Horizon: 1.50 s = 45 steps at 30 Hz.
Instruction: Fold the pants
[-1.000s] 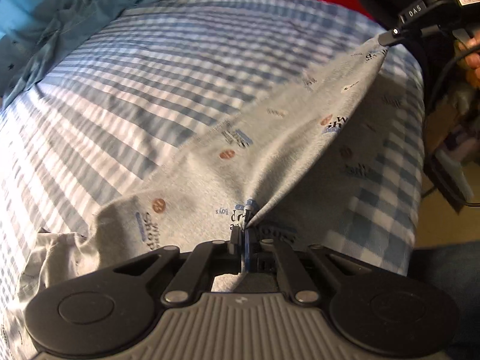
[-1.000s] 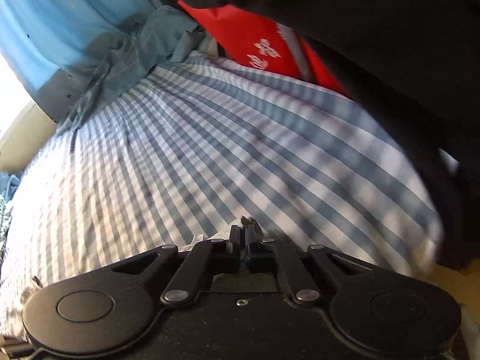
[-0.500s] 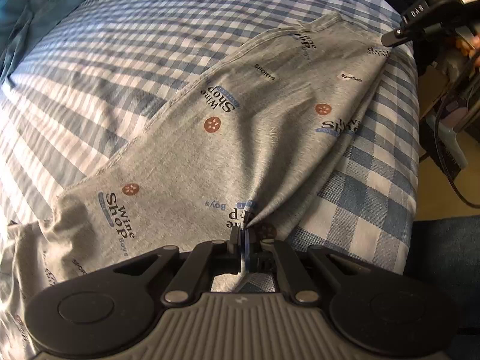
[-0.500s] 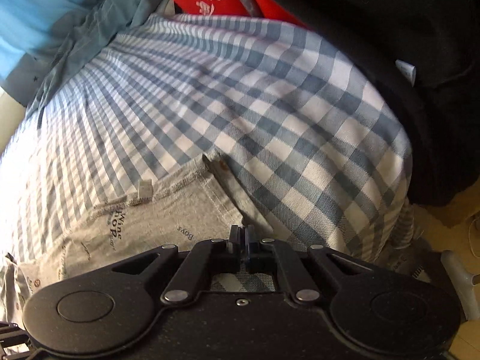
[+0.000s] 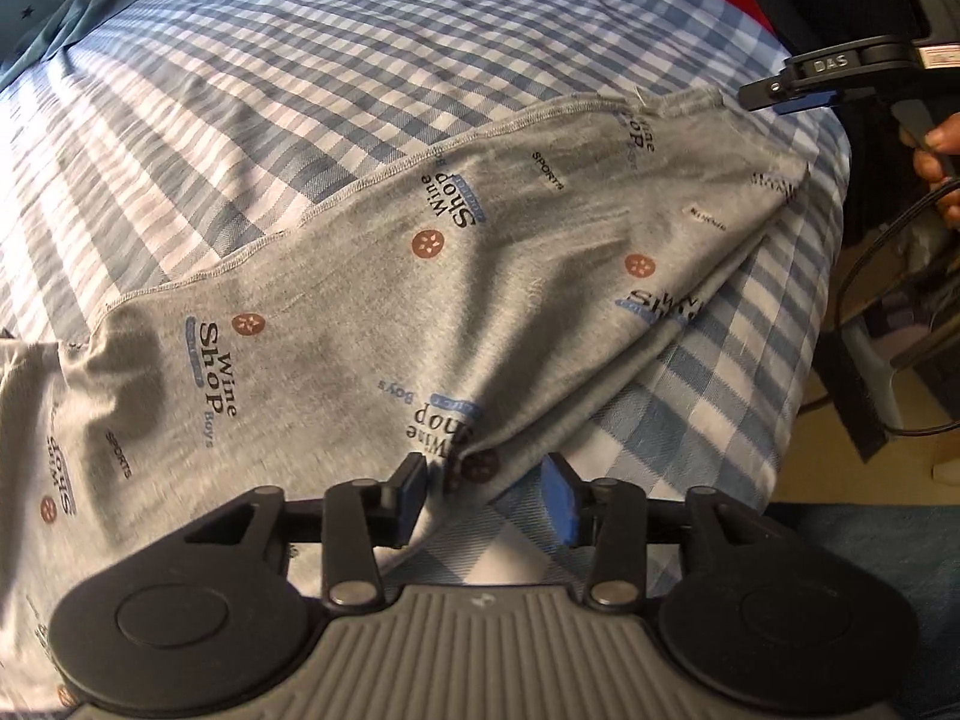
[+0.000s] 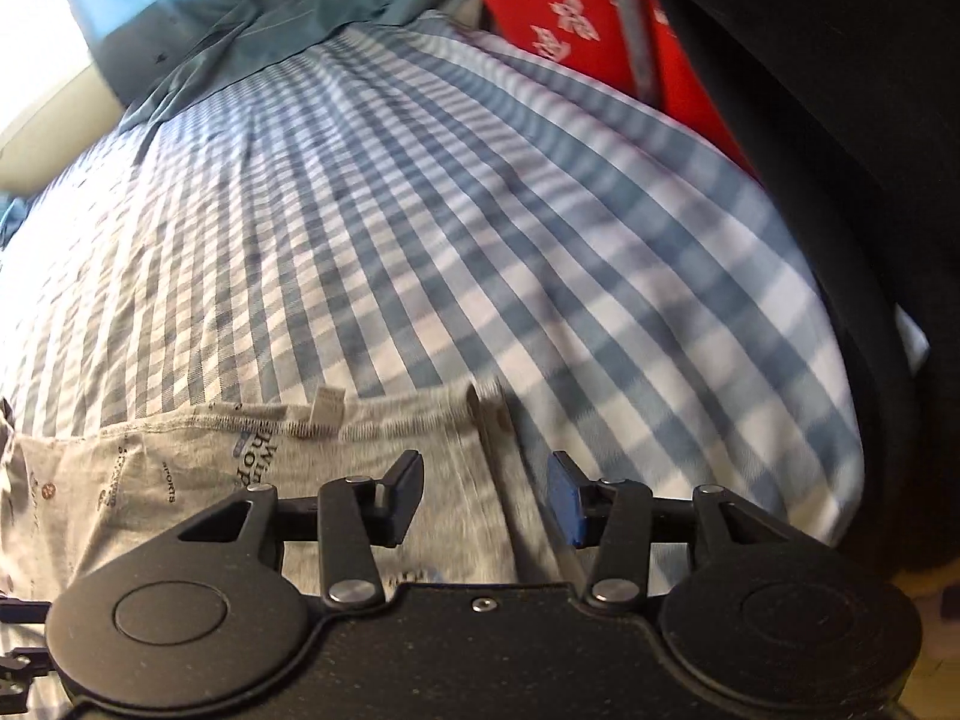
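Grey pants [image 5: 372,312] printed with words and brown dots lie spread flat on the blue checked bed sheet [image 5: 252,90]. My left gripper [image 5: 486,495] hangs over their near corner by the bed's edge. Its jaws are opening, and the cloth lies loose between the fingers without being pressed. My right gripper [image 5: 780,97] shows at the far corner of the pants, with a hand [image 5: 936,144] behind it. In the right wrist view the right gripper [image 6: 486,495] is opening too. A folded edge of the pants [image 6: 384,450] runs free between its fingers.
A teal cloth [image 6: 288,6] is bunched at the far side of the bed, and a red patterned item [image 6: 570,12] lies at its head. A dark bulk [image 6: 840,120] flanks the right side. Past the bed's right edge are floor [image 5: 840,450] and a black cable [image 5: 870,252].
Both grippers were shut on the pants, holding them stretched above the sheet. The pants have come down flat on the bed and both pairs of jaws have opened off the cloth.
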Available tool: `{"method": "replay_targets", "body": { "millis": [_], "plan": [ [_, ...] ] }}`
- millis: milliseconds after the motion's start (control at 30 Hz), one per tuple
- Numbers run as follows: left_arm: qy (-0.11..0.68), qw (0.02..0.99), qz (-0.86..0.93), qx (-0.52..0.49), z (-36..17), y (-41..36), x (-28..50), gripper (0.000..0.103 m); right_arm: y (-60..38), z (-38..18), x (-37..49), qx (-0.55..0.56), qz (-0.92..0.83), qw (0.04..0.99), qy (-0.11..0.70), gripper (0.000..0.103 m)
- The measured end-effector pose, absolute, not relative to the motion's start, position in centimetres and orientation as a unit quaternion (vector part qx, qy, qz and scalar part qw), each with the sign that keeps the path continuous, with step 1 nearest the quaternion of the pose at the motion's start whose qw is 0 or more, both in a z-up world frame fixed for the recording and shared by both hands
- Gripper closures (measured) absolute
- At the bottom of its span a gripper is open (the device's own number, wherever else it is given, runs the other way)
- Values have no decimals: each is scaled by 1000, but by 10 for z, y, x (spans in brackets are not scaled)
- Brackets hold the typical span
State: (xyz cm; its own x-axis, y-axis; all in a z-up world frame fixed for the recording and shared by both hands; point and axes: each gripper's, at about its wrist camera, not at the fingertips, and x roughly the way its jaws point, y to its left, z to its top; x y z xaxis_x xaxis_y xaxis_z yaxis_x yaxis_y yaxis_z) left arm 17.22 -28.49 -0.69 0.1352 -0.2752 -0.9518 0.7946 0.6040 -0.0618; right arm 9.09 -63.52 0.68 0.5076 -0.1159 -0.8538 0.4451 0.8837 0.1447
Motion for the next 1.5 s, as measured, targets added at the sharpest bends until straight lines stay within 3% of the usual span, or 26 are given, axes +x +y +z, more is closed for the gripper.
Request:
{"method": "replay_targets", "body": {
  "millis": [300,367,433,533,833,1000,1067,1133,1200,1400,1500],
  "plan": [
    [536,721,-367,243,-12,-303,169,53,-634,-7,125,131,-114,853,492,68],
    [536,721,-363,247,-14,-306,169,57,-634,-13,130,128,-107,848,503,73],
    [534,721,-361,255,-16,-308,169,74,-634,-17,132,131,-106,844,509,89],
    [527,719,-363,271,-18,-310,169,103,-634,-14,132,127,-97,846,509,97],
    [534,706,-386,260,-16,-317,160,103,-641,1,122,103,-112,844,515,98],
    [550,707,-380,230,-12,-310,158,97,-645,-8,121,127,-108,836,524,90],
    [559,717,-362,205,-7,-300,159,87,-645,-4,114,133,-114,839,515,76],
    [574,724,-342,174,-4,-289,161,65,-645,-2,104,144,-112,837,515,61],
    [590,737,-300,136,-3,-275,167,57,-641,-1,95,143,-105,836,520,53],
    [658,737,-140,-65,-19,-233,193,55,-632,-6,76,158,-102,821,539,44],
    [664,727,-77,-158,-29,-215,197,63,-631,-13,74,177,-106,814,543,45]
  ]
}}
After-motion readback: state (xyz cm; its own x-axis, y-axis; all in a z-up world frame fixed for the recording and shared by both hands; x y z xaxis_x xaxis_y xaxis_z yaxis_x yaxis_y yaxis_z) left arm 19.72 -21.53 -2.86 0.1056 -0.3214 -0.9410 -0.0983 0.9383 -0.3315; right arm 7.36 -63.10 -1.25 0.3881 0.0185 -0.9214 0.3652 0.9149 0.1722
